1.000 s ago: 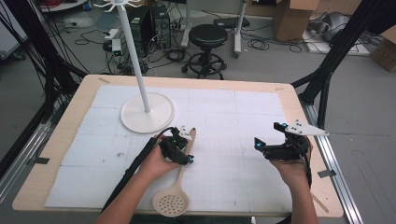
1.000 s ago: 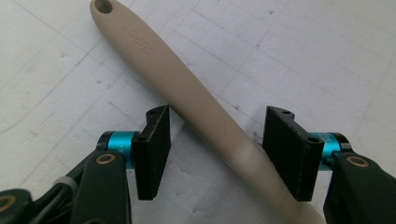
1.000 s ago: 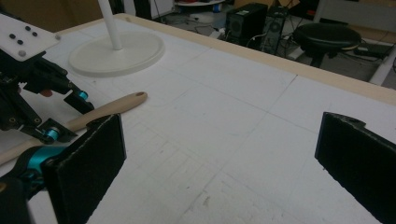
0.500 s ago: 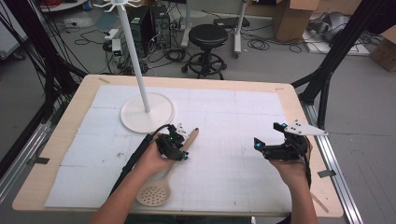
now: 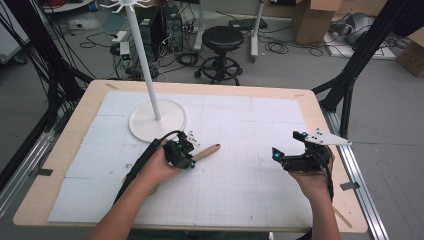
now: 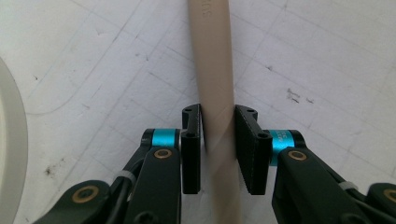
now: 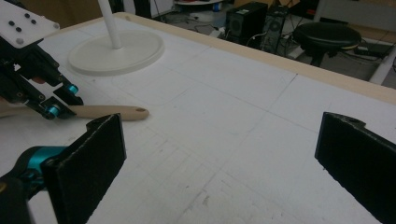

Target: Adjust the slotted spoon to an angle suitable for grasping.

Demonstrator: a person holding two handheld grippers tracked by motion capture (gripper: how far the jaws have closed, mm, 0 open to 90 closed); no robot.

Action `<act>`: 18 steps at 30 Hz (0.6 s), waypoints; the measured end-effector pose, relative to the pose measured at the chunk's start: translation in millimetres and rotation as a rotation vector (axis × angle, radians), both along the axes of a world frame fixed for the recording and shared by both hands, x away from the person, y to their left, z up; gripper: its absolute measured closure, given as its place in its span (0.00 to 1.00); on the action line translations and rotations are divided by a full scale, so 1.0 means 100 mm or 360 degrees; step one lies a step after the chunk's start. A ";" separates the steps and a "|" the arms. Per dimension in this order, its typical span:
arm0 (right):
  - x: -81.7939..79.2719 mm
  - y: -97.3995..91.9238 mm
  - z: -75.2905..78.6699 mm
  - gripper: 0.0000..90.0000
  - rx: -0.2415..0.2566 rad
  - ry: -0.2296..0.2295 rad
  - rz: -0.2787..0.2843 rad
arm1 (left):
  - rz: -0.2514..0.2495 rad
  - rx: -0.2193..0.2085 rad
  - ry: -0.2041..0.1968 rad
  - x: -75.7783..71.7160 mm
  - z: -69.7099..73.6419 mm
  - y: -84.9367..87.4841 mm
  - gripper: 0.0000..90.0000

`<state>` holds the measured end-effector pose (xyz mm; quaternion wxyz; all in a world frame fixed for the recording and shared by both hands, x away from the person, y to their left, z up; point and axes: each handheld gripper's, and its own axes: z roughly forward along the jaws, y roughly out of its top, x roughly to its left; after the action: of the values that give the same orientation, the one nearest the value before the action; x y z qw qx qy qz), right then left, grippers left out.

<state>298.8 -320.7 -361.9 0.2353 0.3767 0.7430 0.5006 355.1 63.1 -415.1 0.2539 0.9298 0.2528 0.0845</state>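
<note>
Starting at the left: white stand (image 5: 157,120), round base on the bench (image 5: 60,165) mat, thin pole rising from it with hooks at the top. Just in front of the base, the left tongs (image 5: 186,159) are clamped on the handle of a wooden spoon (image 5: 207,150). In the left gripper view both black pads press the handle's sides, handle running straight away from the camera, edge of the stand base at far left. In the high view the handle tip sticks out to the right of the tongs; the slotted head sits near the person's left forearm, mostly hidden under it. Can't tell whether the spoon is lifted or resting on the mat. Right gripper view shows the same grip from across the bench: handle end free, lying low over the mat.

Right side: right tongs (image 5: 280,156) held above the mat near the bench's right edge, well apart from the spoon. Jaws spread wide, nothing between them, pads at opposite sides of the right gripper view. Grey triangular plate on top points right.

Behind the bench: black stool (image 5: 223,42), cables on the floor.
</note>
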 end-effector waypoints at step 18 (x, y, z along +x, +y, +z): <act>-0.01 0.01 0.00 0.01 0.0001 0.0004 0.0003 | -0.0184 0.0098 0.0032 0.00 0.05 0.07 0.81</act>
<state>298.1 -319.7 -361.8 0.2338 0.3767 0.7435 0.5006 355.0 70.4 -410.4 0.2269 0.9511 0.1984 0.0681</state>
